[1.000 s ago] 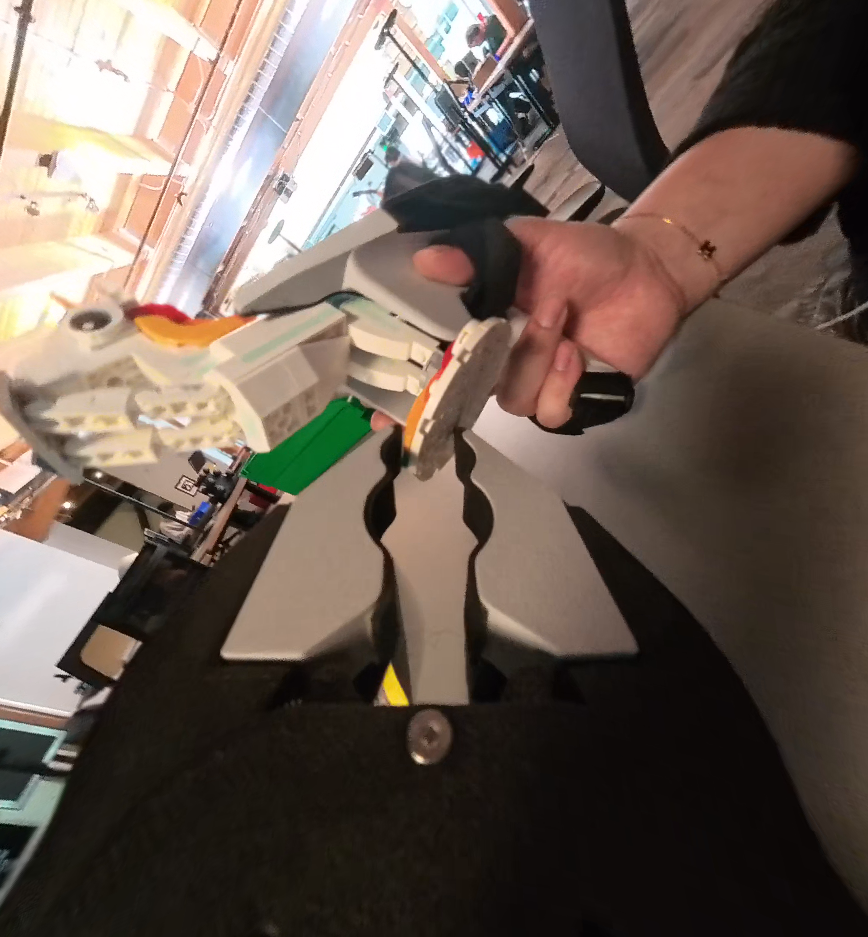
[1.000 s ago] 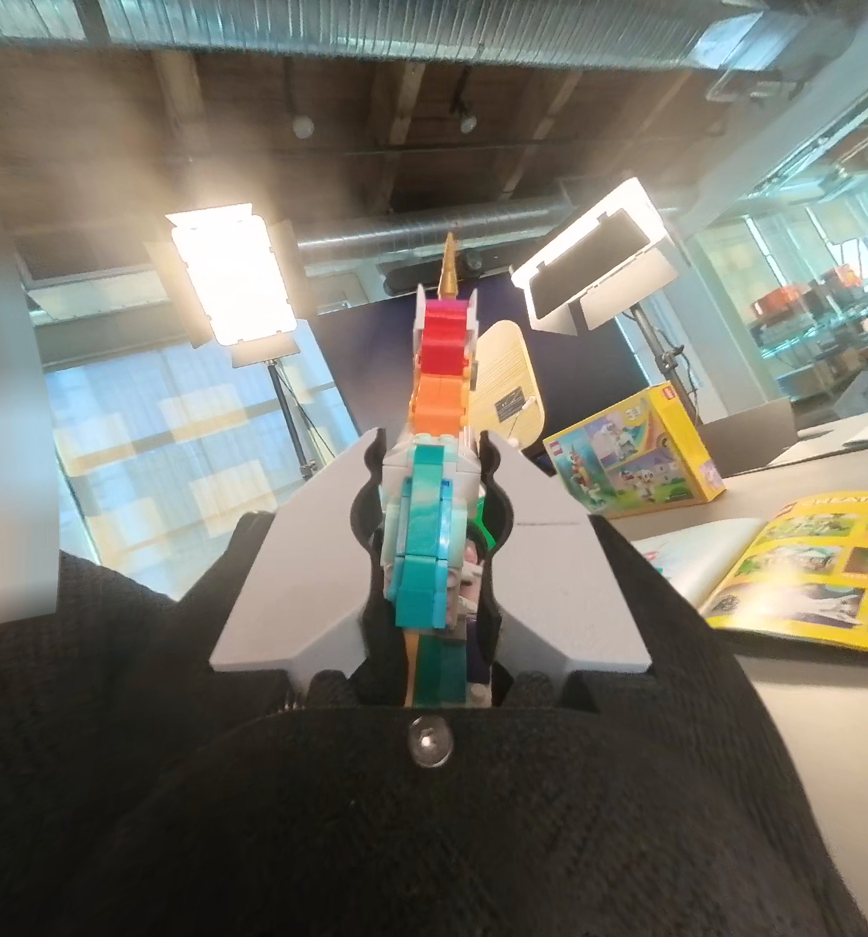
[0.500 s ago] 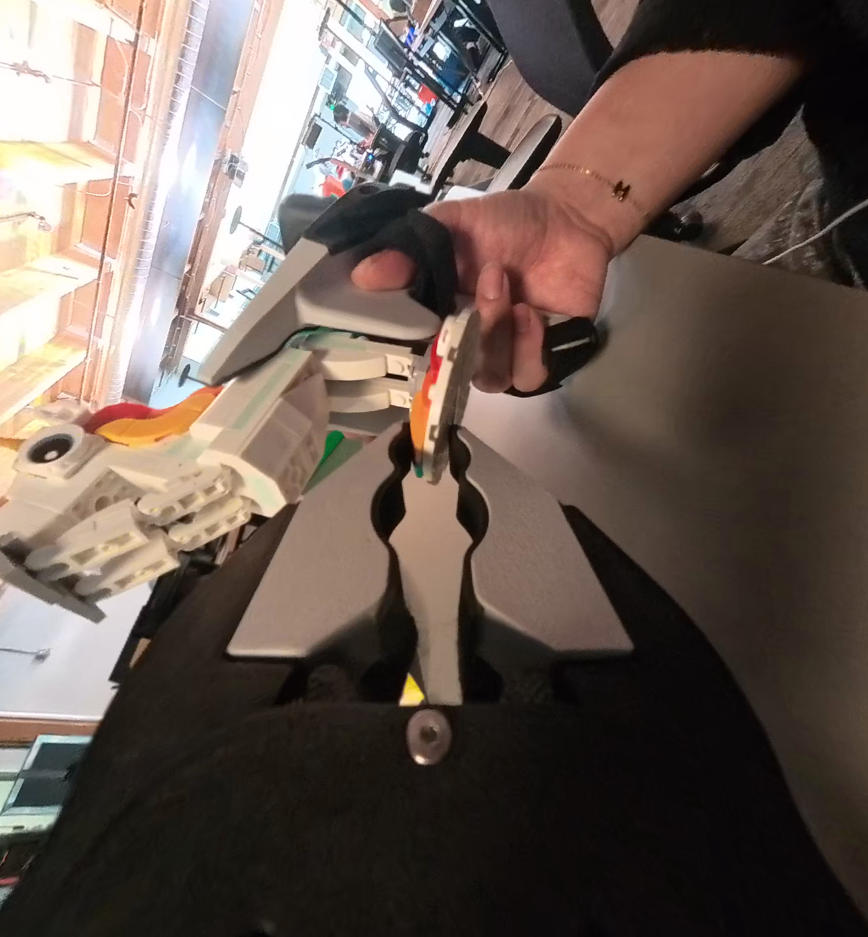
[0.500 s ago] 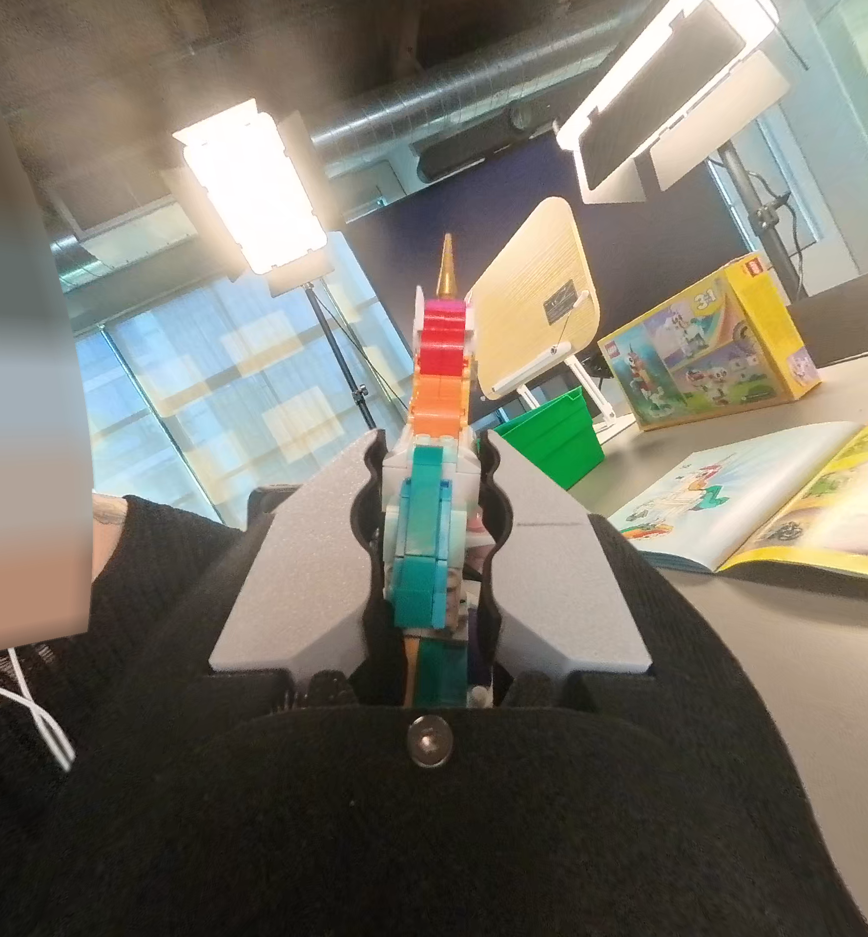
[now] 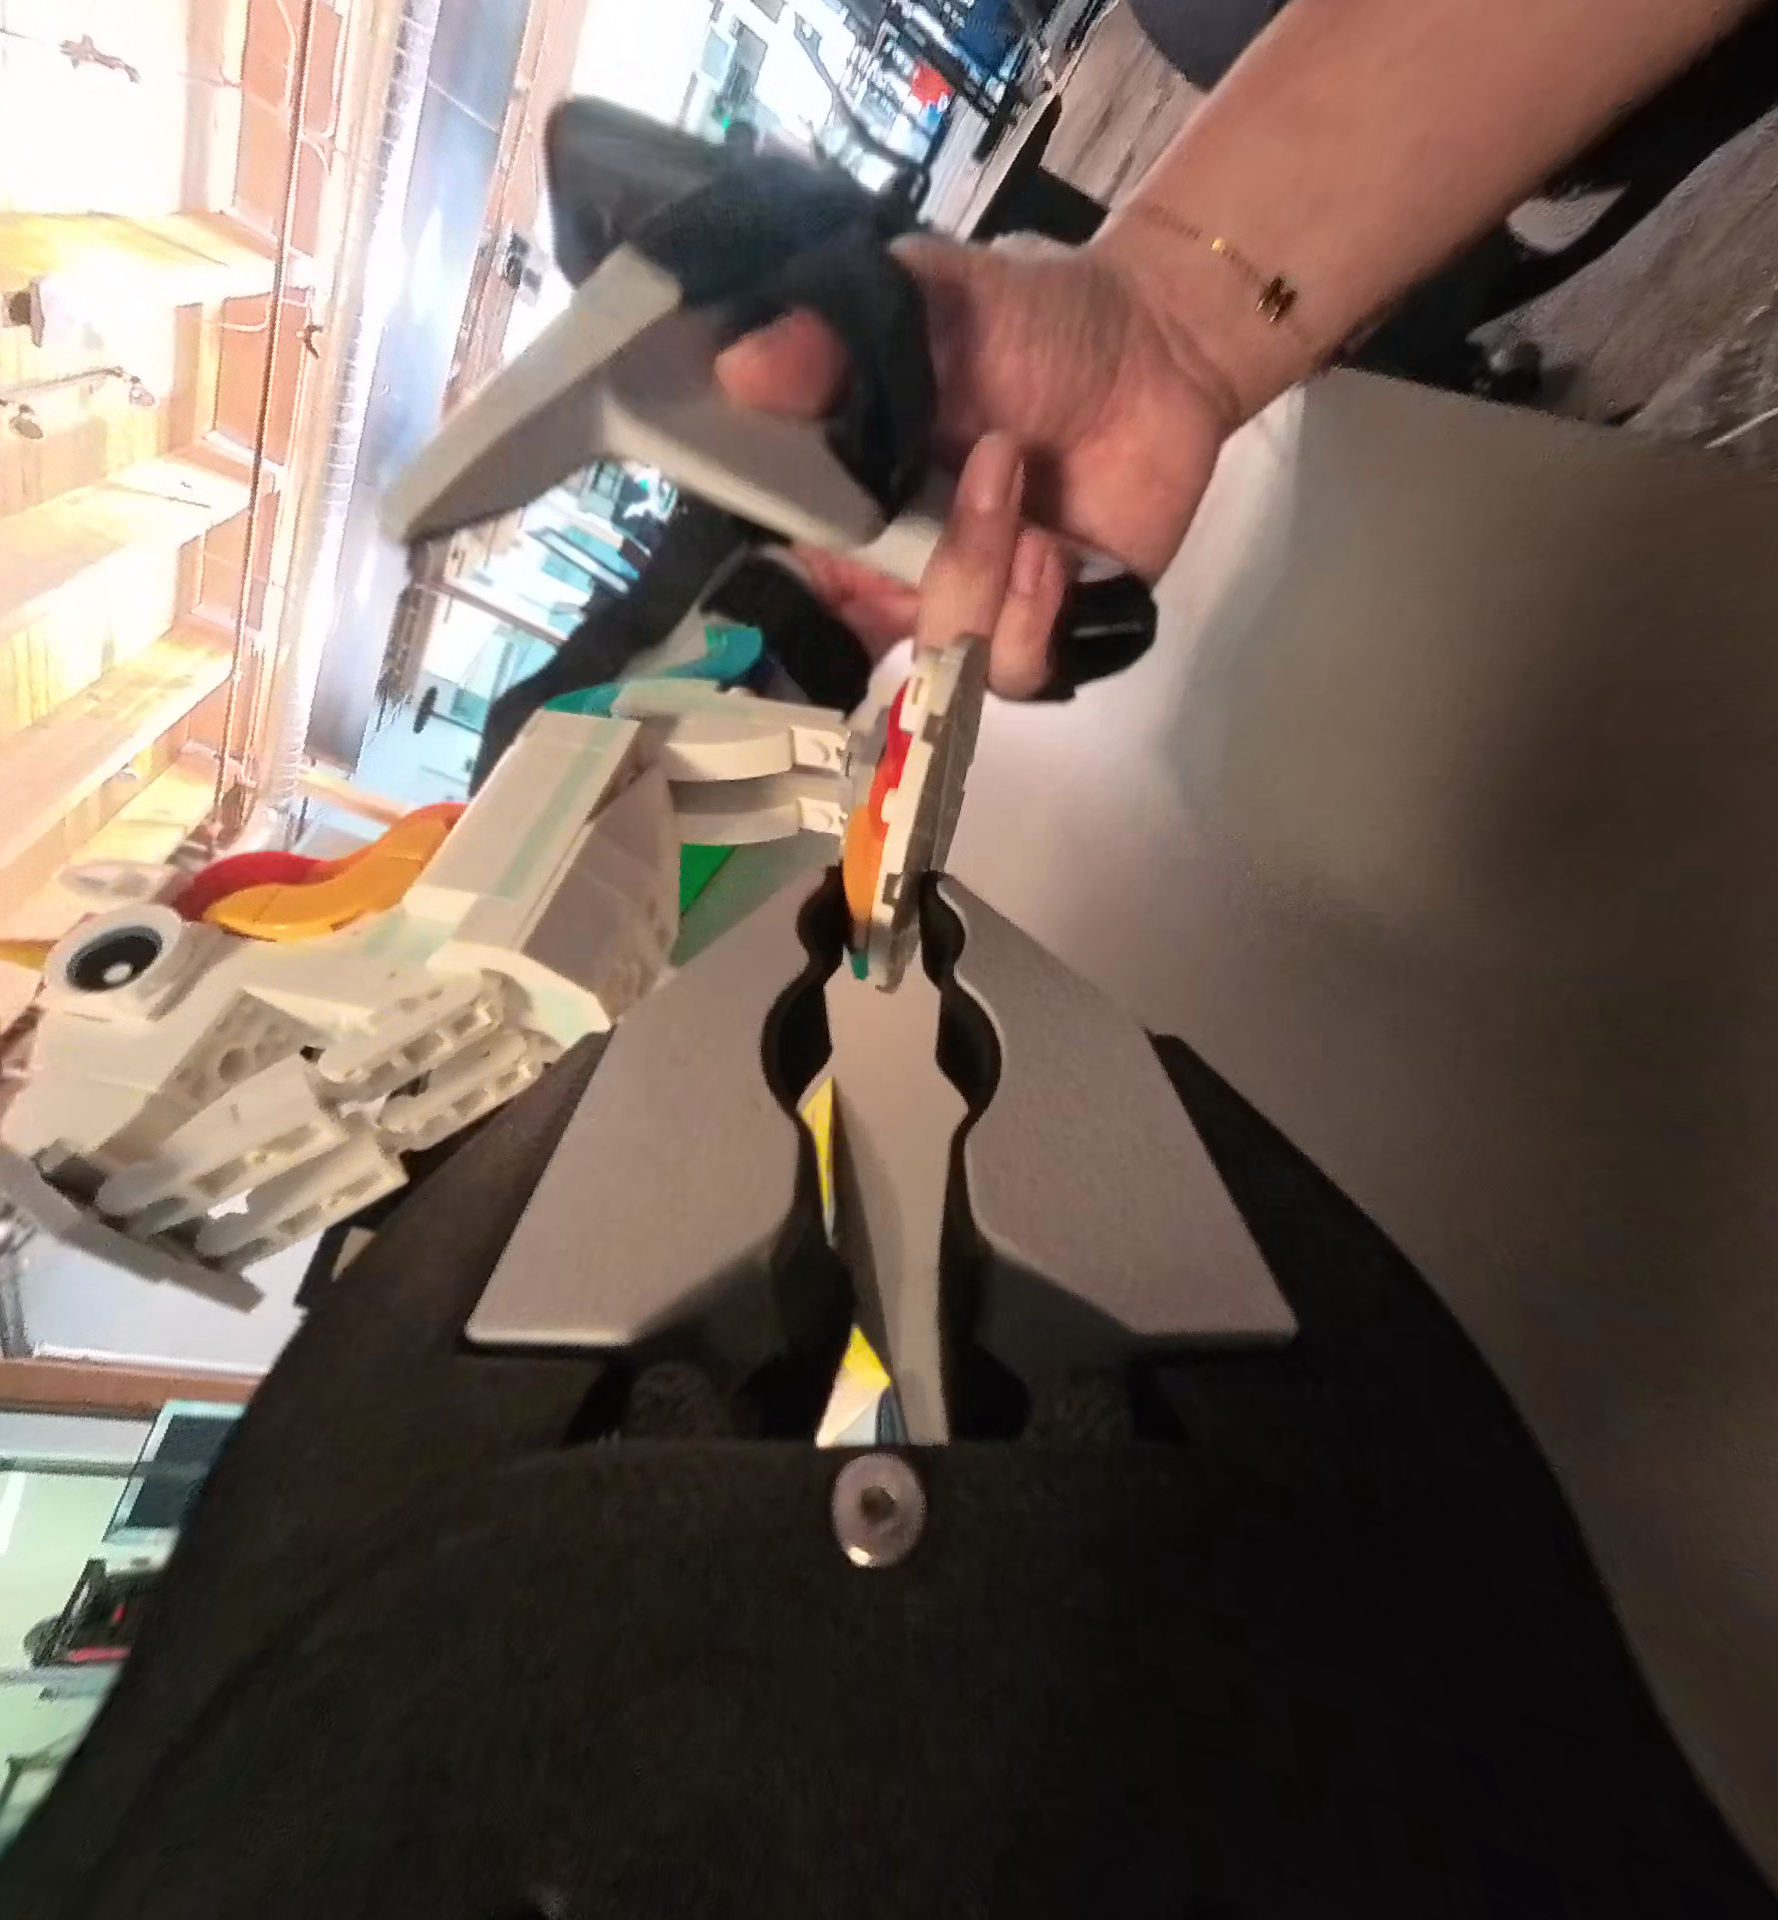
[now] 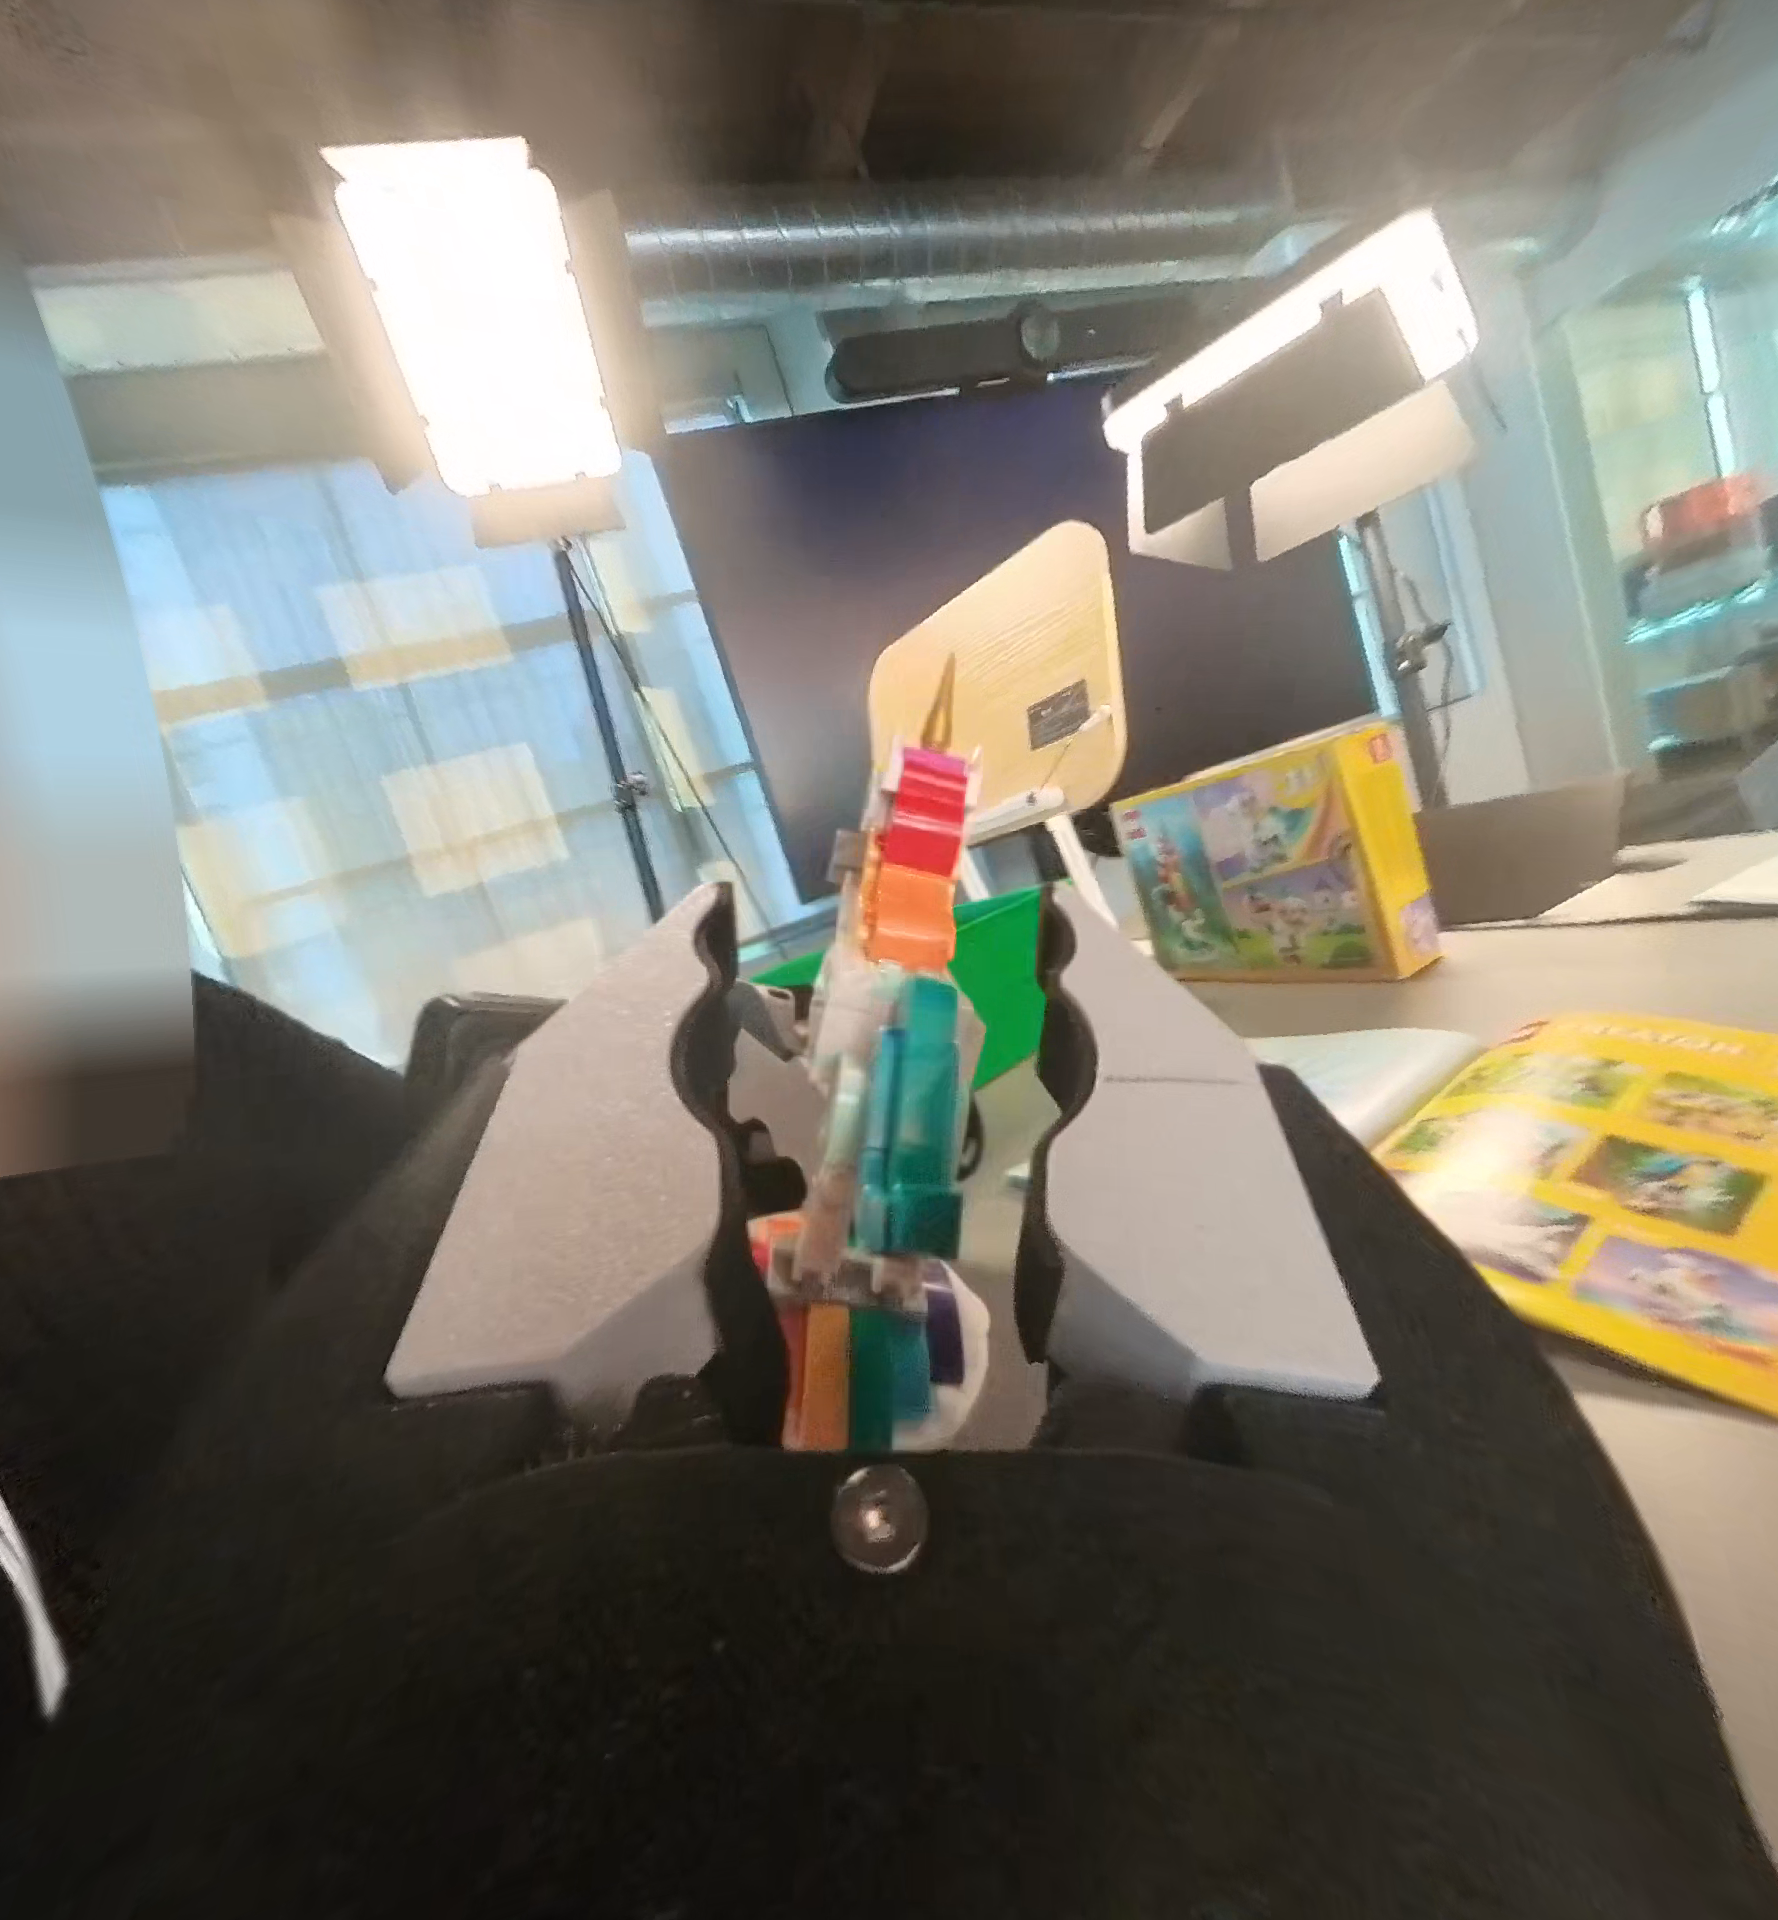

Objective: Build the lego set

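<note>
- Lego unicorn (image 5: pixel 365 997) hangs in the air above the grey table (image 5: pixel 1487 935), lying sideways in the left wrist view with its head low at the left and its rainbow mane on top.
- Left gripper (image 5: pixel 880 914) has its fingers pinched together on the edge of the round grey base plate (image 5: pixel 932 810) under the unicorn's legs.
- Right gripper (image 6: pixel 890 997) stands with its fingers apart; the unicorn sits in the gap between them, touching neither pad as far as the blurred view shows.
- In the left wrist view the right gripper (image 5: pixel 594 416) is above the model, and the hand (image 5: pixel 1051 416) holding it has a finger resting on the base plate's rim.
- On the table to the right in the right wrist view lie an open yellow instruction booklet (image 6: pixel 1612 1174) and, farther off, the yellow box (image 6: pixel 1280 862).
- A green bin (image 6: pixel 989 977) sits behind the unicorn, with two studio lights (image 6: pixel 469 332) beyond.
</note>
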Motion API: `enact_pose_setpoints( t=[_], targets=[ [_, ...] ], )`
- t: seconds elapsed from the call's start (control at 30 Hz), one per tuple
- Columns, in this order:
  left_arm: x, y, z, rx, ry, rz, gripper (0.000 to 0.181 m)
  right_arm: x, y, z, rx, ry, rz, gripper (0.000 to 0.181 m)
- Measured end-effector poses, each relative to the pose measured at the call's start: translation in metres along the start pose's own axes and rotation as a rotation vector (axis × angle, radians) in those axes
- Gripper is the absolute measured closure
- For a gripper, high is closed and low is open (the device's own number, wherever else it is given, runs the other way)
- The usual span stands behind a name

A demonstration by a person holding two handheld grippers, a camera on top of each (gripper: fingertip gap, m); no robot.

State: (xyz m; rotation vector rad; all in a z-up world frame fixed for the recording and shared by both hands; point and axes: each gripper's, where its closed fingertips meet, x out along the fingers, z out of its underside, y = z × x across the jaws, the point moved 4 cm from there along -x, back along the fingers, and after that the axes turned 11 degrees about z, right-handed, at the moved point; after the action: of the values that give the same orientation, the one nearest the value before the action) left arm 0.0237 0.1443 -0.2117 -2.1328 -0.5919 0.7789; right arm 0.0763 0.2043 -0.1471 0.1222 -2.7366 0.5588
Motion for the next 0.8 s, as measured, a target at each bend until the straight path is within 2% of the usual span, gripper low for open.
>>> enact_pose_setpoints(
  t=[0.13,0.23,0.43,0.57,0.73,0.8],
  targets=[
    [-0.001,-0.008,0.012,-0.068,-0.037,-0.034,0.168,-0.018,-0.012,-0.002,-0.381,-0.051,0.028,0.117],
    [-0.001,-0.01,0.019,-0.11,-0.052,-0.038,0.168,-0.026,-0.028,0.015,-0.72,-0.165,-0.001,0.117],
    [0.001,-0.008,0.02,-0.1,-0.067,-0.028,0.168,-0.019,-0.032,0.053,-1.293,-0.414,-0.009,0.133],
    [0.001,-0.007,0.019,-0.095,-0.066,-0.027,0.168,-0.012,-0.018,0.063,-1.487,-0.504,0.06,0.146],
    [0.001,-0.007,0.019,-0.073,-0.077,-0.036,0.168,-0.009,-0.011,0.067,-1.583,-0.546,0.113,0.154],
    [0.001,-0.007,0.018,-0.063,-0.082,-0.047,0.168,-0.008,-0.011,0.065,-1.592,-0.537,0.146,0.164]
  ],
)
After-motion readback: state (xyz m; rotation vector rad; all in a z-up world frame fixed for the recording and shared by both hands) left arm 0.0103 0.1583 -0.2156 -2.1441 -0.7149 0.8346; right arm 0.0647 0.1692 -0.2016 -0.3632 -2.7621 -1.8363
